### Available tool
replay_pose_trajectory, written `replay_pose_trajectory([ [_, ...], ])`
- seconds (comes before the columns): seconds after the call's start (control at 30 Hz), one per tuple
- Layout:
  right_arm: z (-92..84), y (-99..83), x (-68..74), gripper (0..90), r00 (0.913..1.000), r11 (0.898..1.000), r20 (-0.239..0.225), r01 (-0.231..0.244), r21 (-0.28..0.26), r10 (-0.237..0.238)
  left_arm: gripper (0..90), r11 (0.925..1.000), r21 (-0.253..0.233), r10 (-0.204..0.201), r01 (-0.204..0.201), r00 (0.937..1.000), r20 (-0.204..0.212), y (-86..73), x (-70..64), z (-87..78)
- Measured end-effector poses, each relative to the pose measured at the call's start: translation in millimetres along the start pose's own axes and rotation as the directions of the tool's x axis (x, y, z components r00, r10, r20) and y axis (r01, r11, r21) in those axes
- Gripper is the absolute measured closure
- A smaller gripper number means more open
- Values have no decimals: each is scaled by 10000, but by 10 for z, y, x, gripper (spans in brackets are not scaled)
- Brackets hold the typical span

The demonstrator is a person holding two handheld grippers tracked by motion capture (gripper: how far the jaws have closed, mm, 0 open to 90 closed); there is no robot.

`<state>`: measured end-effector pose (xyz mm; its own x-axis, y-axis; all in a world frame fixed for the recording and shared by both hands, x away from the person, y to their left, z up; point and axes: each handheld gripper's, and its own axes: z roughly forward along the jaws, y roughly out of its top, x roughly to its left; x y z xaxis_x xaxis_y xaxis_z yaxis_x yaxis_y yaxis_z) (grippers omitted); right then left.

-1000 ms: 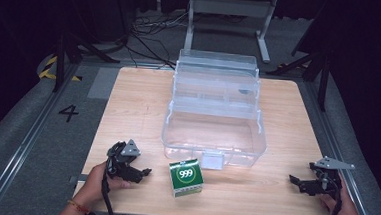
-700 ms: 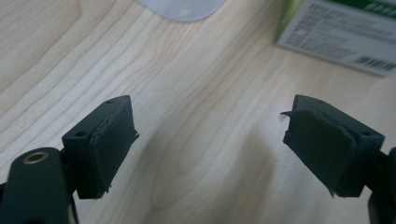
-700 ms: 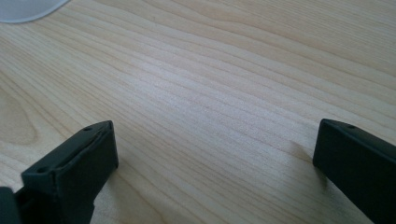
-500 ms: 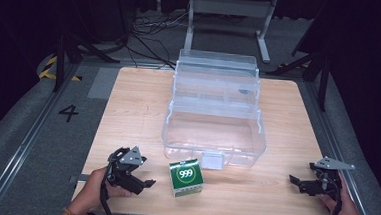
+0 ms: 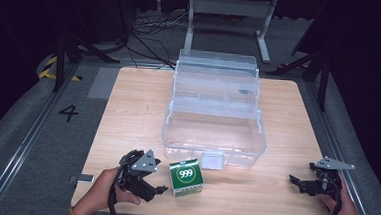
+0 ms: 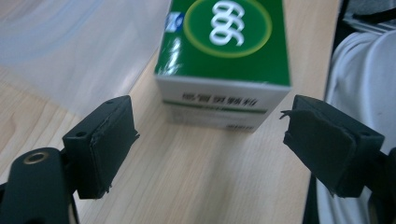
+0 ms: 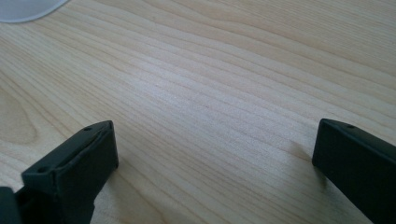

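A small green and white box (image 5: 186, 177) marked 999 lies on the wooden table (image 5: 138, 109) near its front edge, just in front of a clear plastic storage box (image 5: 214, 109). My left gripper (image 5: 161, 189) is held just left of the green box, pointing at it, jaws open and empty. In the left gripper view the green box (image 6: 224, 60) lies close ahead of the gripper (image 6: 210, 144), between the lines of the two jaws but beyond their tips. My right gripper (image 5: 294, 180) rests at the table's front right, open, with bare wood between its jaws (image 7: 210, 163).
The clear storage box stands open in tiers across the table's middle, with a latch (image 5: 211, 160) on its front wall. A metal stand (image 5: 229, 19) and cables lie on the floor behind the table. A floor mark 4 (image 5: 68, 112) is at the left.
My left gripper has moved right toward the green box and lifted a little off the table. The right gripper has stayed put.
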<state>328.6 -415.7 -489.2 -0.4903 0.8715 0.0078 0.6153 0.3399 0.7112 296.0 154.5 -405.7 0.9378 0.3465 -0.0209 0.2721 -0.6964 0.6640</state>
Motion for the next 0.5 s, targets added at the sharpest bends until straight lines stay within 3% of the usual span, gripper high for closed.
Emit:
replay_pose_trajectory([
  [0.1,0,0,0,3,10000,10000,1,1,-4,-1,157,9996,58,291,-290,9995,-140,87,-52,-15],
  [0.23,0,0,0,4,10000,10000,2,1,-2,-1,156,9987,115,502,-502,9987,35,190,-89,-13],
  [0.3,-1,-1,0,3,10000,10000,-4,7,-3,-7,155,9980,258,581,-578,9982,-111,239,-101,13],
  [0.5,-2,-3,-1,3,10000,10000,-19,28,-4,-28,151,9943,586,890,-889,9960,8,382,-133,125],
])
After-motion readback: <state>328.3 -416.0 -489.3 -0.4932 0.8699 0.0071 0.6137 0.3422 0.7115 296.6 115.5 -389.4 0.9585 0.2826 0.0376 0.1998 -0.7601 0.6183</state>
